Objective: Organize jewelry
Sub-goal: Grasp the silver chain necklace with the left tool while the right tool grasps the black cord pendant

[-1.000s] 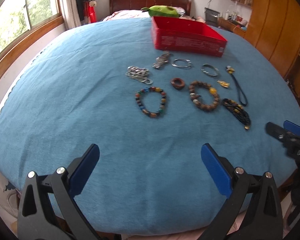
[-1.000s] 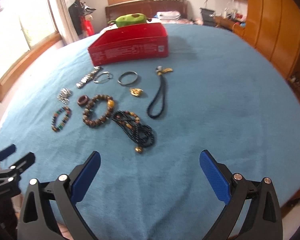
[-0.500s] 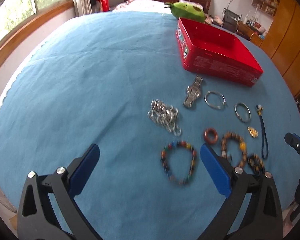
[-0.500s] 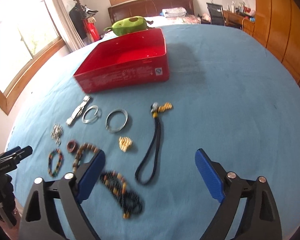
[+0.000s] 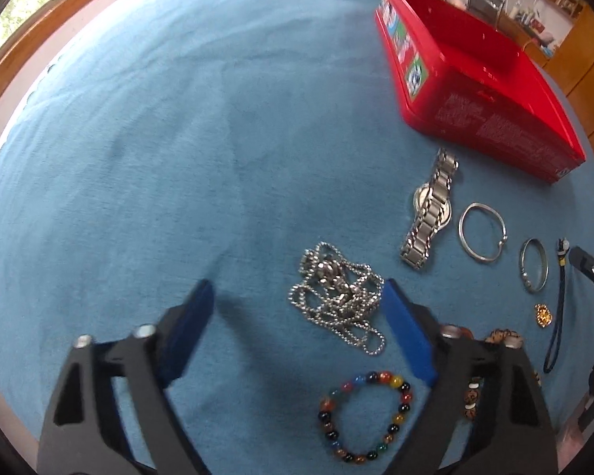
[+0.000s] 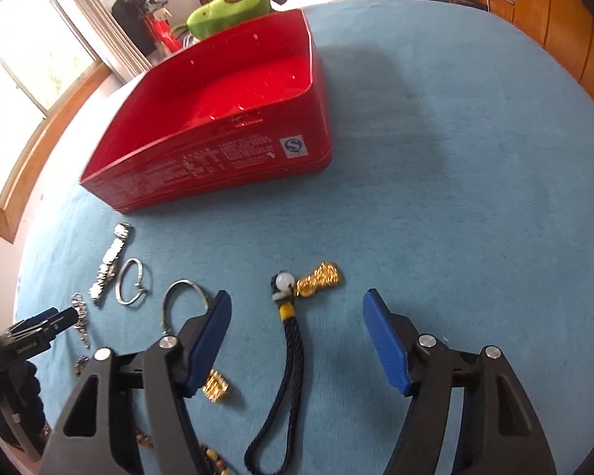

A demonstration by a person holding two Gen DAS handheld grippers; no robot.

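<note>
Jewelry lies on a blue cloth. My left gripper (image 5: 297, 328) is open and empty, low over the cloth, with a heaped silver chain (image 5: 338, 297) just inside its right finger and a multicolour bead bracelet (image 5: 366, 415) below it. A silver watch (image 5: 429, 209) and two silver bangles (image 5: 482, 231) lie to the right. My right gripper (image 6: 297, 336) is open and empty, straddling a dark blue cord (image 6: 287, 372) with a white bead and gold charm (image 6: 320, 279). An open, empty red box (image 6: 225, 118) stands beyond; it also shows in the left wrist view (image 5: 475, 79).
A green plush toy (image 6: 233, 10) lies behind the box. A small gold pendant (image 6: 216, 386) lies by the right gripper's left finger. Brown bead bracelets (image 5: 499, 336) lie partly hidden behind the left gripper's right finger. Wooden cabinets stand at the right, windows at the left.
Both grippers have moved forward and lower toward the jewelry. The left now frames the silver chain, the right the blue cord. Both stay open.
</note>
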